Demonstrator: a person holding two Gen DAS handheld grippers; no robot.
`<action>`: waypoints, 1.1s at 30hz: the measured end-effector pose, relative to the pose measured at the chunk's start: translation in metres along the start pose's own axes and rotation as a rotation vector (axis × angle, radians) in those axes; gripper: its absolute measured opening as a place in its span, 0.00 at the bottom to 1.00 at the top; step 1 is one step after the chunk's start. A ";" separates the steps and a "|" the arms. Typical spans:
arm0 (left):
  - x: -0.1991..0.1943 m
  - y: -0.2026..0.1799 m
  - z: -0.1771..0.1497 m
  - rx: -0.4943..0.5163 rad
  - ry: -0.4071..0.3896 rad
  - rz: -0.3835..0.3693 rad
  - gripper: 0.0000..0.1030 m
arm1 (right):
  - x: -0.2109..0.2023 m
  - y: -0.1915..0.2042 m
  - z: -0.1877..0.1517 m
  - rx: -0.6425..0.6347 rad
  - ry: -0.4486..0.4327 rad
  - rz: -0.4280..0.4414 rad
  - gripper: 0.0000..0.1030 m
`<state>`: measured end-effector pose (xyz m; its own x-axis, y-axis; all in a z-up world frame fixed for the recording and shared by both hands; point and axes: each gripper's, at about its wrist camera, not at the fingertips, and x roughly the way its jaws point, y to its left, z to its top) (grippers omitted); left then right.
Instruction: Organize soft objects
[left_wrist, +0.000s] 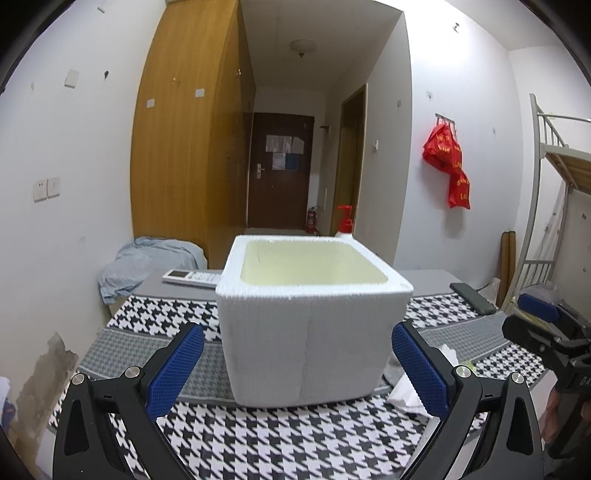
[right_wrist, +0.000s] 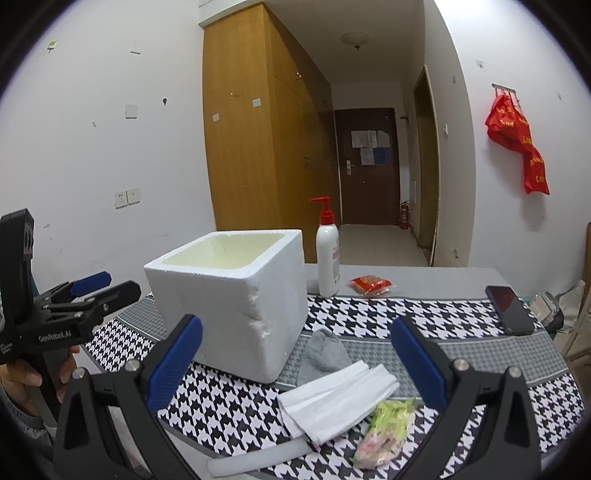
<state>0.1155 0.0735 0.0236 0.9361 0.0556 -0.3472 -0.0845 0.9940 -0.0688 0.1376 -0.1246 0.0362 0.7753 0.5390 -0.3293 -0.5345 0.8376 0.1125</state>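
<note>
Soft items lie on the table (right_wrist: 461, 280) right of the foam box (right_wrist: 236, 302): grey sock (right_wrist: 325, 350), white folded cloth (right_wrist: 340, 398), green packet (right_wrist: 388, 424). Left gripper (left_wrist: 297, 373) is spread wide and empty before the box; right gripper (right_wrist: 295, 369) gapes empty above the cloth.

The floor of the foam box (left_wrist: 310, 325) is hidden by its near wall. In the left wrist view, the pump bottle (left_wrist: 345, 219) behind the box is mostly concealed, and the white cloth (left_wrist: 406, 391) right of it is partly covered by a finger pad. Papers on the far door (right_wrist: 365, 166) cannot be read.
</note>
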 end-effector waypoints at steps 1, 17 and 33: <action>-0.002 0.000 -0.002 0.000 0.001 0.001 0.99 | -0.001 0.000 -0.002 0.003 0.003 -0.001 1.00; -0.026 -0.001 -0.039 -0.010 -0.032 -0.015 0.99 | -0.015 0.012 -0.039 0.010 0.039 0.032 1.00; -0.026 -0.009 -0.056 0.013 0.004 -0.047 0.99 | -0.017 0.006 -0.050 0.023 0.058 0.006 1.00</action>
<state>0.0724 0.0576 -0.0191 0.9377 0.0083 -0.3475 -0.0359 0.9967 -0.0733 0.1042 -0.1330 -0.0047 0.7509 0.5385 -0.3822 -0.5308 0.8366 0.1358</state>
